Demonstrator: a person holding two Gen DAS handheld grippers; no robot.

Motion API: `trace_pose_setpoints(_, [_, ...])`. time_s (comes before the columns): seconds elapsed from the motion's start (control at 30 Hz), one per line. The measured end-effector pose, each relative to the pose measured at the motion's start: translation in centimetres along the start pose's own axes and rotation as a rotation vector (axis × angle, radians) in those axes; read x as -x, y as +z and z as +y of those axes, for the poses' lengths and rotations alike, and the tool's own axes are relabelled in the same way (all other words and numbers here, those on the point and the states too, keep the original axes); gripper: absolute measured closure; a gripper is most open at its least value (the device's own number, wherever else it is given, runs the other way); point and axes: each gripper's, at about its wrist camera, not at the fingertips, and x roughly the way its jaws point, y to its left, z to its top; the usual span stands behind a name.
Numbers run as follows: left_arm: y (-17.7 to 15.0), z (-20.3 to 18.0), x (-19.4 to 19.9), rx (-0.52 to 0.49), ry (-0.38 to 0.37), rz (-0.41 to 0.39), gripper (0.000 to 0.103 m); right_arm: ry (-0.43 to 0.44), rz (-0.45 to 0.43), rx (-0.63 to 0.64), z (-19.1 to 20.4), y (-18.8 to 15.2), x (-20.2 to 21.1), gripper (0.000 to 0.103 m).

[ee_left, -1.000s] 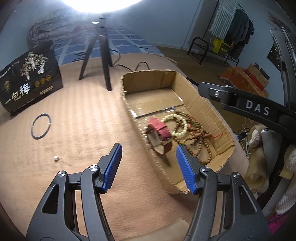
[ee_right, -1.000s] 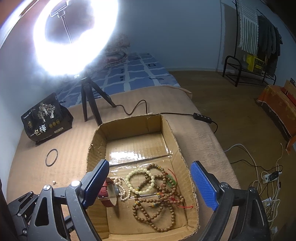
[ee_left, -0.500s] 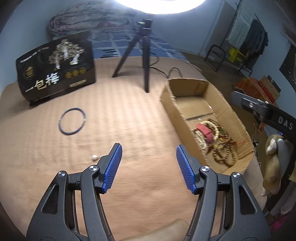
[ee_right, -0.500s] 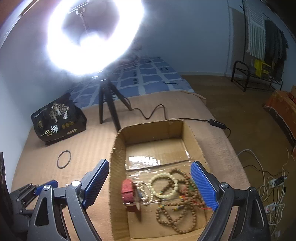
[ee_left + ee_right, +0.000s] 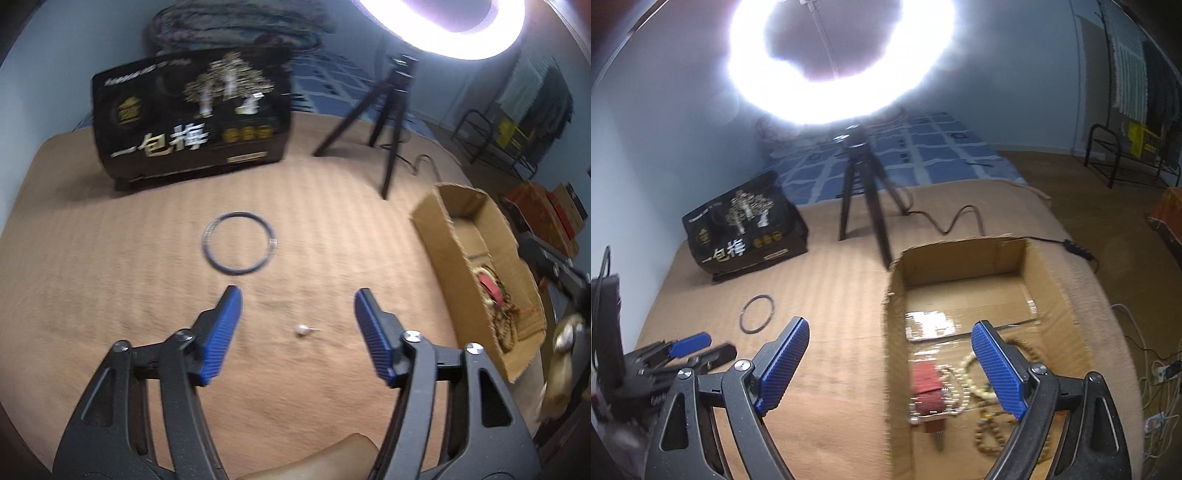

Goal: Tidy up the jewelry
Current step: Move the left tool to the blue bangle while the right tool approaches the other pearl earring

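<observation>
On the far left of the tan ribbed bed cover [image 5: 110,280], a black printed bag [image 5: 192,118] stands upright with its long side running left-right, close to the cover's back edge. In front of it, well apart, a dark bangle [image 5: 239,243] lies flat on the cover with bare cover on all sides. The left gripper [image 5: 297,295] is over the cover with its blue pads [image 5: 221,336] spread wide and holding nothing; the bangle sits just beyond its left fingertip. Between the two fingers, nearer the right one, a small white pearl earring [image 5: 303,329] lies on the cover, its thin stud pointing right. Right of the bag, a black tripod [image 5: 391,110] under a ring light [image 5: 842,59] stands with its legs splayed, one leg ending near the back left corner of the cardboard box [image 5: 894,332]. The box's long axis runs away from the viewer, and it sits close to the cover's right edge. Its far half is bare; a red watch [image 5: 925,387], cream bead bracelets [image 5: 964,373] and brown bead strings [image 5: 990,435] are heaped in the near half. The right gripper [image 5: 892,332] hangs with its fingers wide apart and nothing between them, straddling the box's left wall, its right pad over the beads.
</observation>
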Motion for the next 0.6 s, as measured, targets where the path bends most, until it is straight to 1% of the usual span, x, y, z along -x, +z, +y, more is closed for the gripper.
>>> trace_pose_setpoints(0.03, [0.3, 0.8, -0.2, 0.015, 0.002, -0.001, 0.027, 0.006, 0.009, 0.014, 0.6, -0.1, -0.4, 0.012])
trace_pose_setpoints(0.27, [1.8, 4.5, -2.8, 0.078, 0.024, 0.025, 0.027, 0.039, 0.079, 0.099, 4.1, -1.5, -3.1, 0.012])
trace_pose_setpoints(0.43, [2.5, 5.7, -5.2, 0.097, 0.039, 0.061, 0.027, 0.079, 0.129, 0.163, 6.1, -2.7, -4.8, 0.012])
trace_pose_setpoints(0.6, [2.9, 6.6, -7.0, 0.122, 0.034, 0.076, 0.027, 0.118, 0.161, 0.185, 7.2, -3.7, -6.1, 0.012])
